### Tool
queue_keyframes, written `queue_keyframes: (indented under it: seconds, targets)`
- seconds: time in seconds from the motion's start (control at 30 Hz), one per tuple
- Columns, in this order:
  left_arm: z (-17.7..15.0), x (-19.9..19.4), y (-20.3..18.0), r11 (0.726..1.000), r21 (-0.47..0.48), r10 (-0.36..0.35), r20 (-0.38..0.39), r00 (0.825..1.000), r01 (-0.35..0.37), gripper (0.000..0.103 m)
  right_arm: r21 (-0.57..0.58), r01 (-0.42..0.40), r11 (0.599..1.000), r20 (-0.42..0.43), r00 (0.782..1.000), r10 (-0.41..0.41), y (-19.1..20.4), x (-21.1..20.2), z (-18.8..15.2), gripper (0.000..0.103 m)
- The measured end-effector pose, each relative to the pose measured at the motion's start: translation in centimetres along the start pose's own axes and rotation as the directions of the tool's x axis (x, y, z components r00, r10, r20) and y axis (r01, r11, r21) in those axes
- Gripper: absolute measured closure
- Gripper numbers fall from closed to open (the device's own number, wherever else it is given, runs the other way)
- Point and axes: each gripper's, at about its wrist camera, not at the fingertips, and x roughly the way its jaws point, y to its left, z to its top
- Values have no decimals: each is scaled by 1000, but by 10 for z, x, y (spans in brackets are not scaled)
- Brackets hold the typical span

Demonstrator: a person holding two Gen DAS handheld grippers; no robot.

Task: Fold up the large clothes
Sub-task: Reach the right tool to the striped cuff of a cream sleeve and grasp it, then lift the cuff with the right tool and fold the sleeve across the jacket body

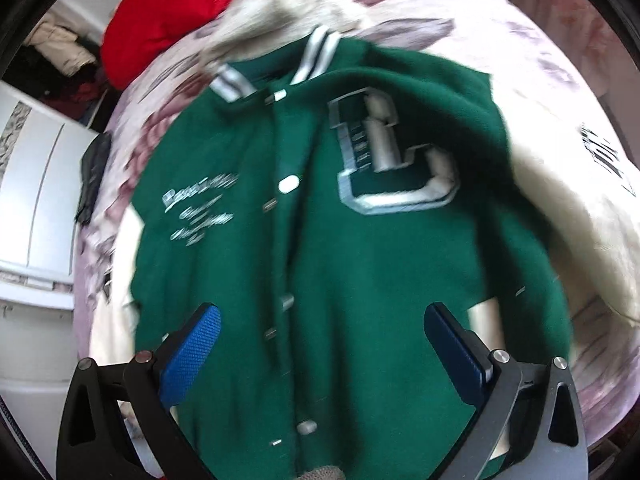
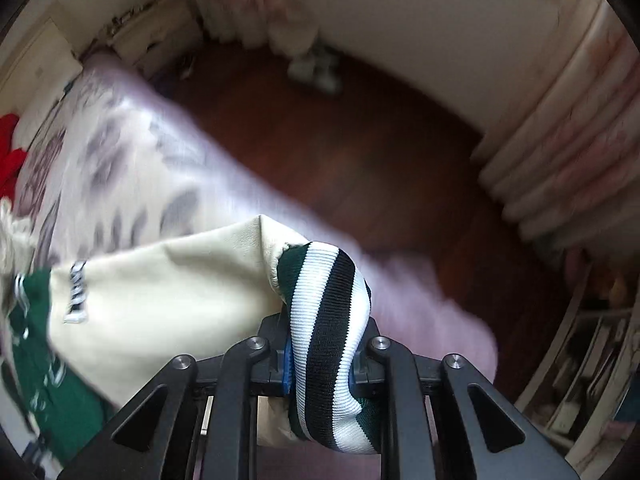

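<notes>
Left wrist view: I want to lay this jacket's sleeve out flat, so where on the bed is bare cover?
Bare floral bedspread shows beyond the green varsity jacket collar, toward the far right, and again near right below the cream sleeve. Far left is crowded: a red garment and a cream knit lie there.

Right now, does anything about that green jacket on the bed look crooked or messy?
Yes. The green jacket lies front-up, but its top right shoulder is bunched over. One cream sleeve is pulled sideways, its striped cuff pinched in the right gripper.
</notes>
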Motion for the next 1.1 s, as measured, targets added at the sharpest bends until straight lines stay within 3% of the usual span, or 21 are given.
queue_keyframes:
  seconds: [0.07,0.13,0.2,0.3,0.33,0.37,0.43,0.47,0.53,0.6,0.67,0.7,0.73,0.77,0.8,0.83,0.97,1.1]
  targets:
    - [10,3,-14,1000,16,-18,8,1000,18,0,-43,43,998,31,999,-41,18,18,16,84]
    - [18,6,-26,999,30,-30,23,999,29,0,-63,46,997,-25,999,-47,29,41,25,83]
    - [23,8,-34,998,50,-36,37,999,34,0,-56,24,998,-132,991,-31,32,77,32,81]
    - [25,11,-38,997,69,-34,47,998,31,0,43,15,999,-275,961,-3,4,109,28,50]
    - [26,12,-38,997,67,-32,46,998,29,0,94,13,995,-274,962,13,-9,107,26,36]
    - [25,14,-36,998,60,-33,42,999,30,0,205,-6,979,-247,967,58,-32,101,20,30]
    - [23,18,-35,998,48,-31,25,999,30,0,351,-34,936,-216,970,116,-65,87,2,24]
    - [22,20,-35,999,41,-31,12,999,30,0,449,-73,890,-189,966,175,-82,82,-12,20]
    - [19,27,-35,999,21,-33,-14,999,33,0,584,-160,796,-153,941,302,-94,87,-30,20]
    - [17,33,-39,999,14,-28,-34,999,29,0,684,-226,694,-151,886,438,-91,114,-59,19]
    - [17,37,-43,1000,11,-22,-41,999,22,0,721,-255,644,-127,866,484,-78,139,-71,18]
    - [17,37,-46,1000,9,-20,-39,999,20,0,729,-267,631,-104,868,486,-73,144,-71,18]
    - [18,37,-48,1000,7,-18,-34,999,18,0,734,-266,624,-70,886,459,-69,149,-70,18]
    - [21,37,-53,1000,5,-14,-24,1000,14,0,731,-309,609,12,898,440,-63,151,-63,37]
    - [22,37,-57,1000,6,-14,-21,1000,14,0,726,-340,597,42,889,455,-55,155,-59,50]
    - [24,37,-63,1000,6,-22,-15,1000,22,0,711,-356,607,36,880,473,-44,163,-48,77]
    - [39,38,-91,998,-5,-62,10,998,62,0,566,-380,732,71,907,416,-12,148,10,86]
    - [62,44,-113,996,-26,-85,35,996,86,0,440,-484,756,227,875,428,0,97,75,86]
